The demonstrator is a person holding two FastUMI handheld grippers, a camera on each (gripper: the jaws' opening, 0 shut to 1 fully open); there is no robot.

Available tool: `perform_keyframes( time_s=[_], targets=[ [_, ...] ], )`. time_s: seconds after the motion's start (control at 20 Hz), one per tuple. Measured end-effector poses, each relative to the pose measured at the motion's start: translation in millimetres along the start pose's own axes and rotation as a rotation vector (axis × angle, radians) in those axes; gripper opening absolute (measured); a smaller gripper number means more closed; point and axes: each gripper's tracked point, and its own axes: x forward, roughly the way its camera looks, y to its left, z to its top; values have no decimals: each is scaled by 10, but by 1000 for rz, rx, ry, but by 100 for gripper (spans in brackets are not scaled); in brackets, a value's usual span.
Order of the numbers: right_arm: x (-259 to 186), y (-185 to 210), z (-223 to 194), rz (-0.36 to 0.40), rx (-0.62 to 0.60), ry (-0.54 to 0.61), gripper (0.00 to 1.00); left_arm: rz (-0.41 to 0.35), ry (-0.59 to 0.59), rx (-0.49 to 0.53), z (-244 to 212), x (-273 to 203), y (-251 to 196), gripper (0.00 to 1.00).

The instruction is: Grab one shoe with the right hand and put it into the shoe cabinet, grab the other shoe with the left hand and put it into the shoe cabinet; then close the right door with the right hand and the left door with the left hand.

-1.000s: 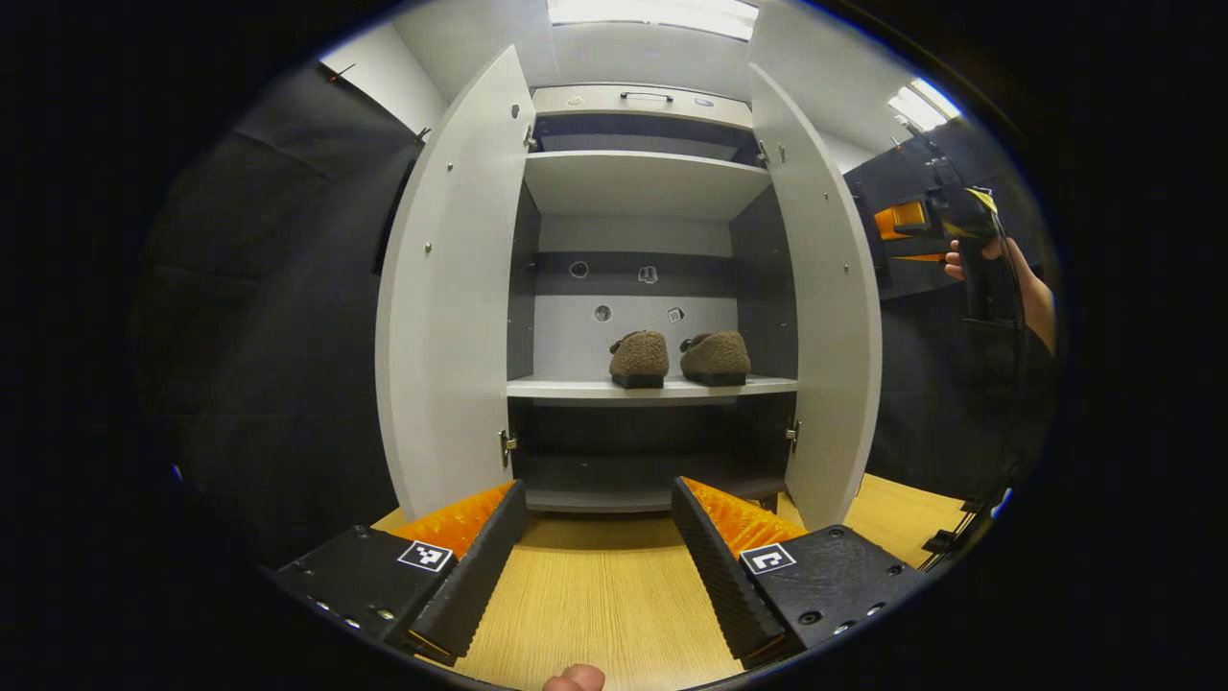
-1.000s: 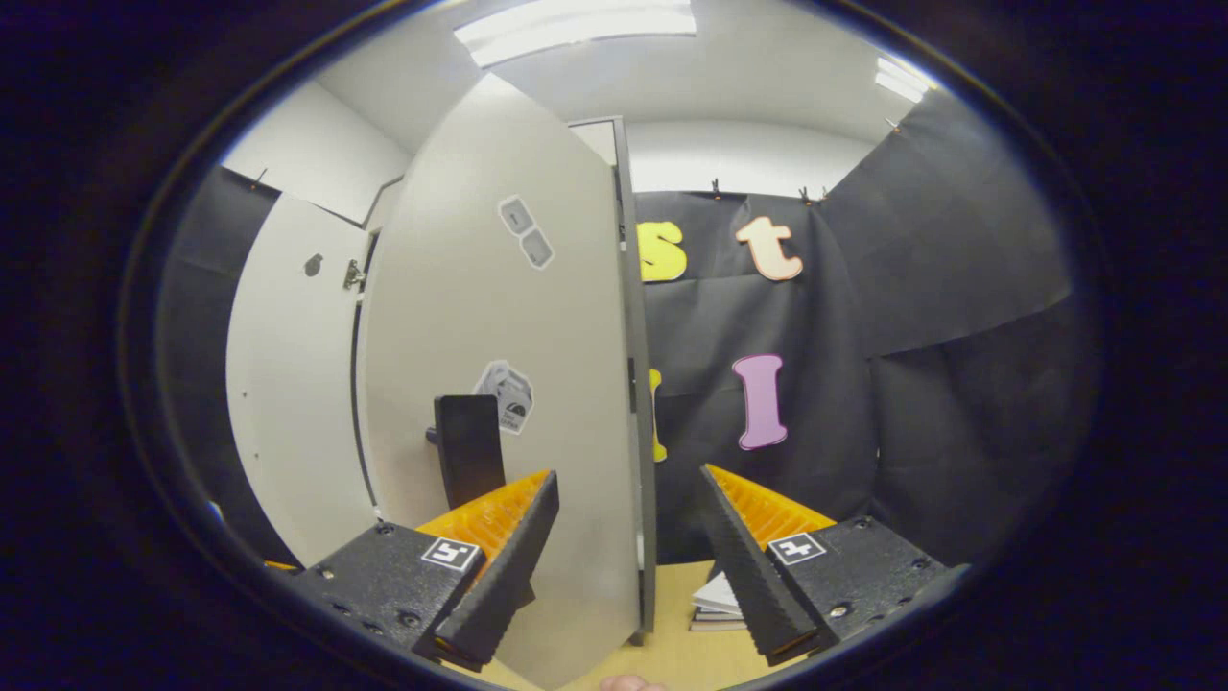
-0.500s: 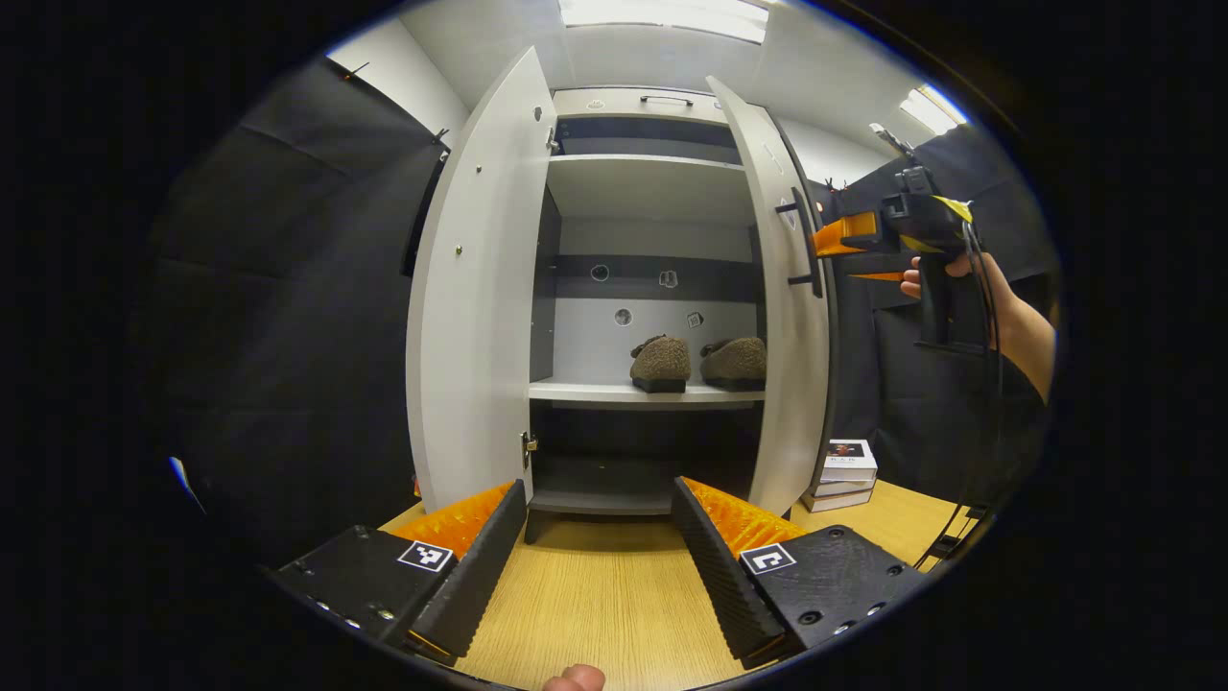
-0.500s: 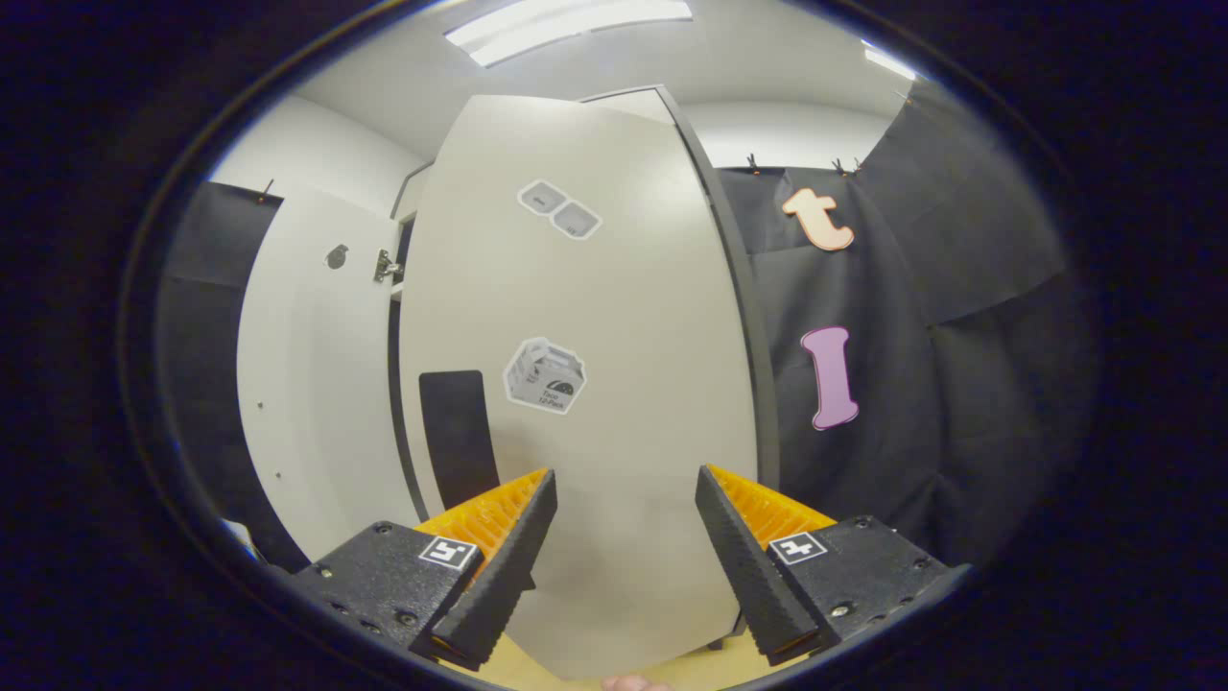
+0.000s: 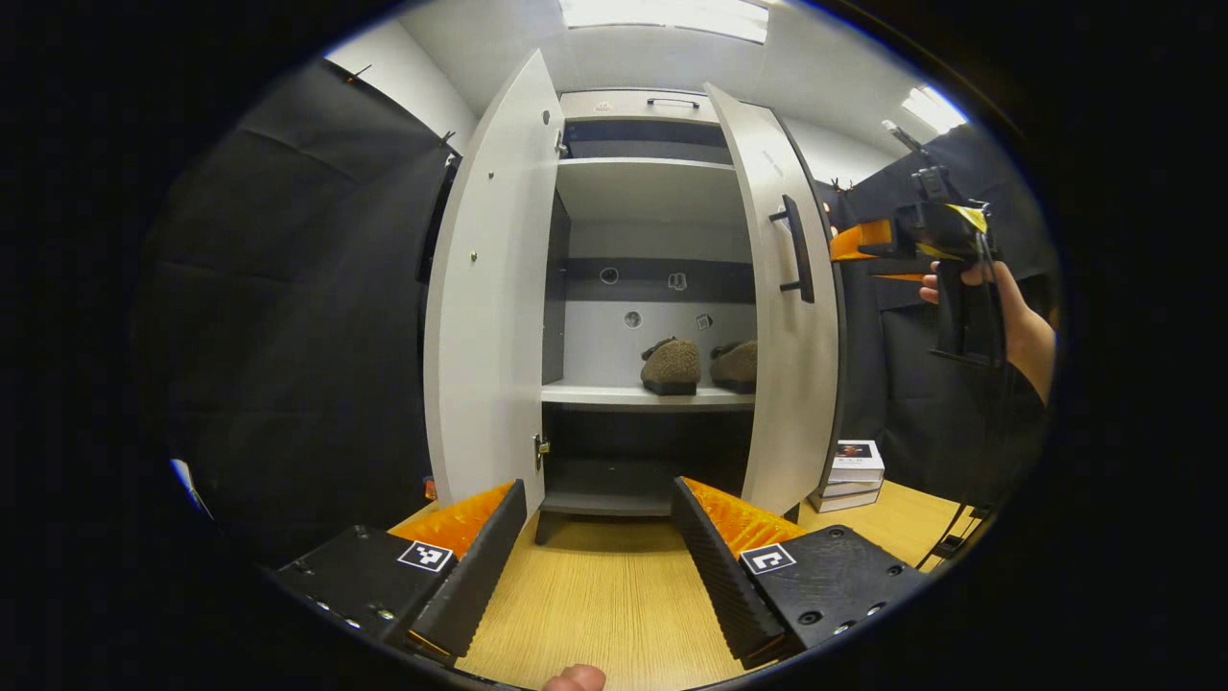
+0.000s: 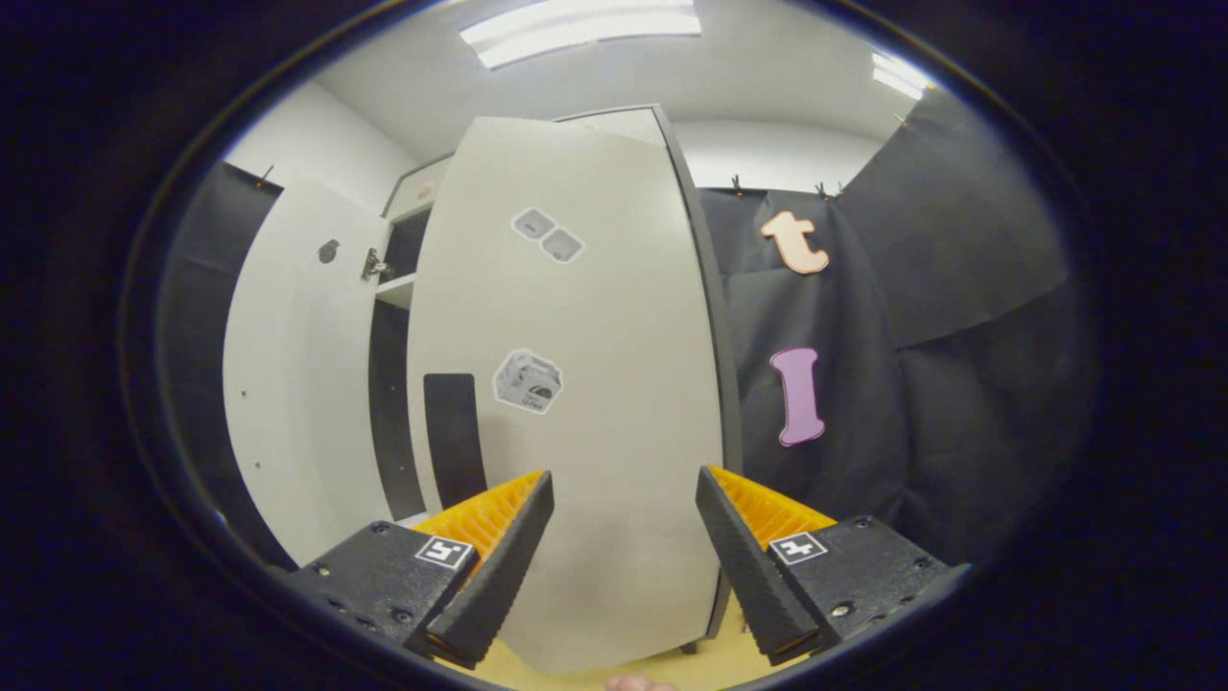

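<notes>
Two brown fuzzy shoes, one (image 5: 671,366) beside the other (image 5: 736,365), stand on the middle shelf (image 5: 614,394) of the white shoe cabinet. The right door (image 5: 787,317) is partly swung in and hides part of the right shoe; the left door (image 5: 489,307) stands wide open. My left gripper (image 5: 600,552) is open and empty, low above the wooden floor in front of the cabinet. In the left gripper view, my right gripper (image 5: 868,251) is held up just behind the right door's outer face. In the right gripper view, the right gripper (image 6: 624,557) is open, close to the door (image 6: 595,403) and its black handle (image 6: 456,437).
A small stack of books (image 5: 846,472) lies on the wooden floor (image 5: 595,614) right of the cabinet. A hand (image 5: 969,288) and forearm hold the right gripper, with a cable hanging below. Black cloth walls flank the cabinet on both sides.
The right door has swung from wide open to partly closed, pushed by the right gripper. My left gripper has shifted slightly; the left door has stayed open.
</notes>
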Motion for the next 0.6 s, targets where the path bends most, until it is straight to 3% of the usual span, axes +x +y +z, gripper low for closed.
perform_keyframes(
  time_s=[0.35, 0.6],
  targets=[
    [-749, 47, -361, -99, -136, -24, 98, -28, -10, -5, 73, 31, -99, 93],
    [-1200, 179, -1044, -158, -165, 42, 98, -70, -5, -38, 107, 27, -254, 93]
  ],
)
